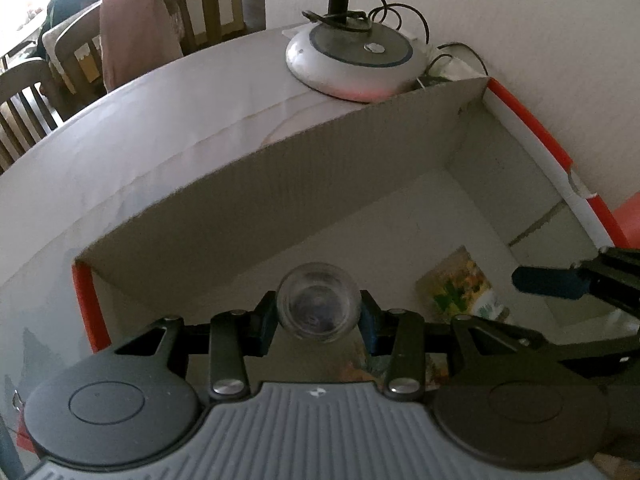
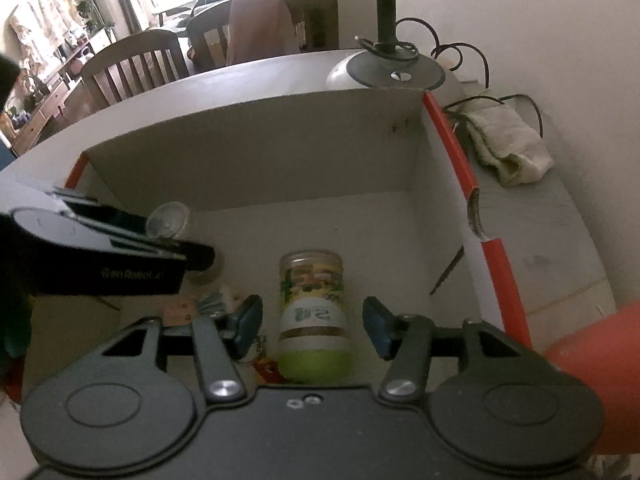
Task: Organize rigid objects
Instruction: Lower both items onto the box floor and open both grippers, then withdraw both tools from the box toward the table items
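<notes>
the left gripper (image 1: 319, 322) is clamped on a small clear glass cup (image 1: 319, 305), mouth toward the camera, hanging over the white-walled cardboard box with red edges (image 1: 248, 200). the right gripper (image 2: 312, 326) stands apart, straddling without touching a green-lidded clear plastic jar with a yellow label (image 2: 313, 314) lying on the box floor, long axis running twelve to six, lid at six. free floor for the cup looks to lie toward twelve o'clock.

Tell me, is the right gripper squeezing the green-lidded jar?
No, the right gripper stands open, its pads clear of the green-lidded jar lying between them.
</notes>
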A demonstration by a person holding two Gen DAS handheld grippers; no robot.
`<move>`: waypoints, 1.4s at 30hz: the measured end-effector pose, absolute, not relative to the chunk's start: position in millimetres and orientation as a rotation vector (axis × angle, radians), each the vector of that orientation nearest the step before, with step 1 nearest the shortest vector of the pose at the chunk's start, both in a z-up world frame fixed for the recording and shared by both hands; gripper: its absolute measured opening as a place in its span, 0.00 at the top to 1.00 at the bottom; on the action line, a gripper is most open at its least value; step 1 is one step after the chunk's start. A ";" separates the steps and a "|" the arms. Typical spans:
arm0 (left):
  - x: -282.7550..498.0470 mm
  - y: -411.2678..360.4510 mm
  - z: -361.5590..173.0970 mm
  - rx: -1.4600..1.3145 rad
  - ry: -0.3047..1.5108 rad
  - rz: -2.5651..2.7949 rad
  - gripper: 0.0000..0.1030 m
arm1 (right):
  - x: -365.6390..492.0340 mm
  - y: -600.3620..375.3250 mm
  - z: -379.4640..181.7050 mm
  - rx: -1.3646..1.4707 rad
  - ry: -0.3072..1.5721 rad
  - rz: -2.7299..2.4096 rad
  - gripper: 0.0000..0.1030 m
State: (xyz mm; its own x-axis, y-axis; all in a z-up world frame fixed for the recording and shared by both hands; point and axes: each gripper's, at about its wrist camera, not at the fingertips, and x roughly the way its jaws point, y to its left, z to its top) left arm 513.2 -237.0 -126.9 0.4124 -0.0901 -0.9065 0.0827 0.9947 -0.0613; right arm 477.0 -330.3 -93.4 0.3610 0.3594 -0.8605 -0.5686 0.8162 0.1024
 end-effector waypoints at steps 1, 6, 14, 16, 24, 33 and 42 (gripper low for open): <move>511.2 -236.1 -127.7 -0.013 1.146 -0.105 0.59 | 475.5 -331.3 -91.8 -0.221 1.038 0.606 0.44; 496.9 -234.9 -123.6 -0.021 1.126 -0.117 0.46 | 467.7 -335.4 -84.2 -0.200 1.023 0.614 0.41; 470.1 -233.9 -99.8 -0.049 1.060 -0.148 0.40 | 448.6 -340.2 -63.0 -0.187 0.978 0.643 0.38; 461.7 -230.8 -92.5 -0.056 1.040 -0.150 0.40 | 441.4 -340.4 -57.7 -0.187 0.968 0.651 0.38; 428.2 -216.0 -63.2 -0.074 0.967 -0.133 0.40 | 410.4 -333.5 -32.6 -0.182 0.916 0.687 0.34; 385.0 -192.3 -37.1 -0.091 0.896 -0.132 0.40 | 376.6 -318.9 -10.8 -0.163 0.871 0.709 0.29; 339.5 -161.0 -22.1 -0.125 0.854 -0.142 0.40 | 339.2 -297.3 1.9 -0.152 0.839 0.717 0.22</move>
State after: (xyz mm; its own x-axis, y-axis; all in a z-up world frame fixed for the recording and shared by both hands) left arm 339.5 -161.0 -22.1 0.6486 -0.1744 -0.7409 0.0741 0.9832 -0.1666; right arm 339.2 -297.3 1.9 0.4510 0.5203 -0.7251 -0.6352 0.7579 0.1487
